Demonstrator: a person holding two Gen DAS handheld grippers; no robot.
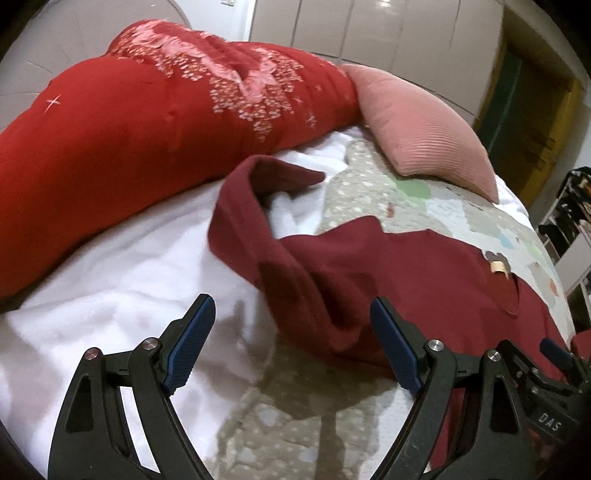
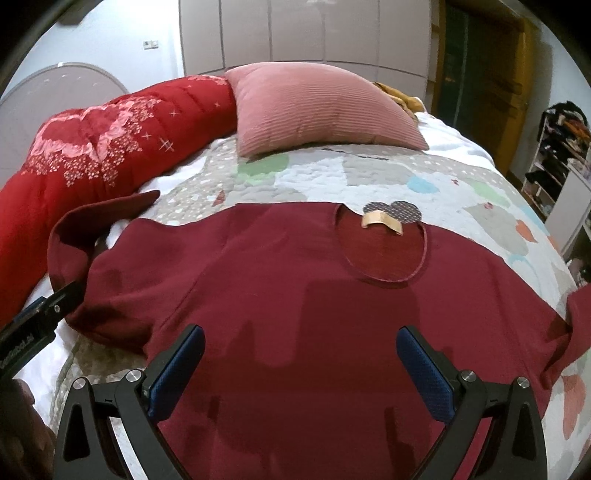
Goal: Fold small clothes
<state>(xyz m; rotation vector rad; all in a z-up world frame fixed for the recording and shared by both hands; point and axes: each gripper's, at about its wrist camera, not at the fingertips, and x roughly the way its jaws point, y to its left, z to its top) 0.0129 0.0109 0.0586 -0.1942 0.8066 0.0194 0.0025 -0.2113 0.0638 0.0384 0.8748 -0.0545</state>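
Observation:
A dark red long-sleeved top (image 2: 295, 295) lies spread flat on the bed, neckline (image 2: 384, 243) towards the pillows. Its left sleeve (image 1: 251, 229) lies bunched and curled over the white sheet; it also shows in the right wrist view (image 2: 74, 236). My left gripper (image 1: 291, 314) is open, hovering just above the sleeve's near end. My right gripper (image 2: 299, 343) is open above the middle of the top, holding nothing. The left gripper's body (image 2: 40, 314) shows at the left edge of the right wrist view. The right gripper's body (image 1: 554, 373) shows at the right edge of the left wrist view.
A patterned quilt (image 2: 369, 173) covers the bed over a white sheet (image 1: 110, 277). A rolled red blanket (image 1: 129, 129) and a pink cushion (image 2: 321, 110) lie at the head. Wardrobes (image 2: 314, 29) stand behind; cluttered shelves (image 2: 561, 147) stand to the right.

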